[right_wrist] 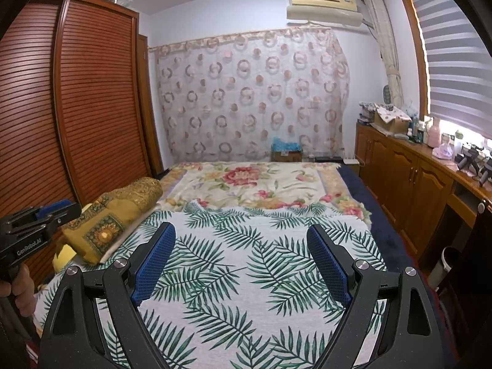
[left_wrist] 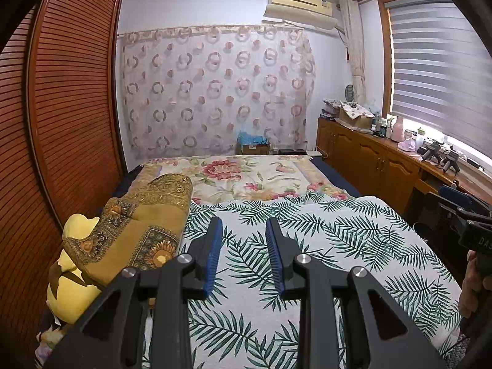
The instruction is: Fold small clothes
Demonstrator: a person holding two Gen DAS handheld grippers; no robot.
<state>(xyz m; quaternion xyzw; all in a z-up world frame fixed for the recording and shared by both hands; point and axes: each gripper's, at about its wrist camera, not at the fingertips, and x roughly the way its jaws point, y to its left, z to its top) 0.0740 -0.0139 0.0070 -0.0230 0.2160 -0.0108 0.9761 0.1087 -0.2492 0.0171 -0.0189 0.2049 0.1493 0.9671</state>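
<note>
Hovering empty above the palm-leaf sheet [right_wrist: 246, 276], left gripper [left_wrist: 244, 240] fingers narrowly parted, right gripper [right_wrist: 241, 264] fingers spread wide, ready to grasp.

Home bedroom. Bed [right_wrist: 353, 181] under palm-leaf printed sheet [right_wrist: 246, 261] and floral blanket [right_wrist: 246, 184]. Tall louvred reddish wooden wardrobe [right_wrist: 92, 92] along one side. Sheer circle-patterned curtain [right_wrist: 252, 98] on far wall, cream wall-mounted air conditioner [right_wrist: 323, 6] above. Window with grey zebra blind [right_wrist: 455, 61]; long wooden cabinet desk [right_wrist: 409, 178] cluttered with bottles, boxes.
</note>
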